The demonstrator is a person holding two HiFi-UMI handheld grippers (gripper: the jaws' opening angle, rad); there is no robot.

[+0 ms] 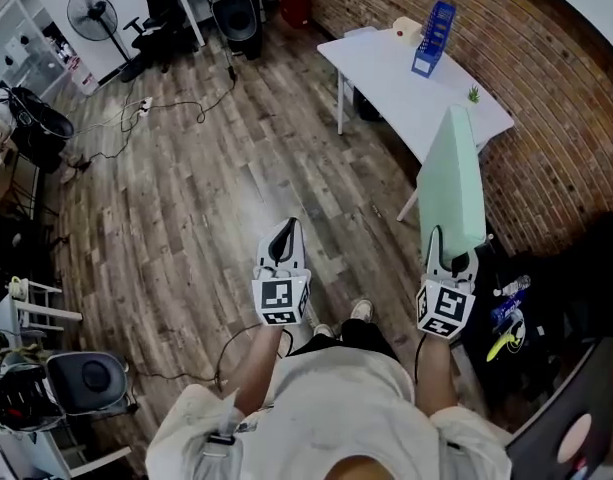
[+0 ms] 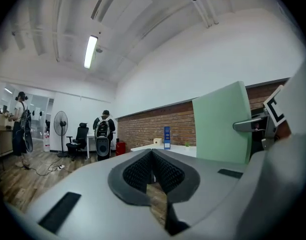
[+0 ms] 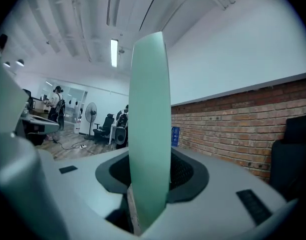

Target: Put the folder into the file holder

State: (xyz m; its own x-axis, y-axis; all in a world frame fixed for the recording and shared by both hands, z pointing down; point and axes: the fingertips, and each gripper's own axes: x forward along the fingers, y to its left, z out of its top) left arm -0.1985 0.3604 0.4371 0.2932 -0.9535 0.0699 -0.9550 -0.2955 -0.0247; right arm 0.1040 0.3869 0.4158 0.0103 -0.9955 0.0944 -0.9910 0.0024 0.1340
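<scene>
In the head view, a broad stretch of bare wooden plank floor (image 1: 236, 168) lies open between the person and the white rectangular table (image 1: 386, 78), which stands along the red brick wall (image 1: 556, 118). The blue slotted file holder (image 1: 432, 36) stands at the table's far end, well apart from both tools. The left gripper (image 1: 284, 240) points forward over the floor with its jaws together. The right gripper (image 1: 452, 256) is clamped on the near end of the pale green flat folder (image 1: 454, 183), which stands on edge and reaches forward until its far tip overlaps the table's near corner in the picture.

The left gripper view shows that gripper's ribbed dark pads (image 2: 162, 174) meeting with nothing between them. It alone shows the folder's broad flat face, at the right, and a person with a backpack (image 2: 102, 136) by a standing fan (image 2: 60, 126) across the room.

The right gripper view shows the folder edge-on and upright, pinched between both pads. The blue holder appears just right of that edge, against the brick wall.
</scene>
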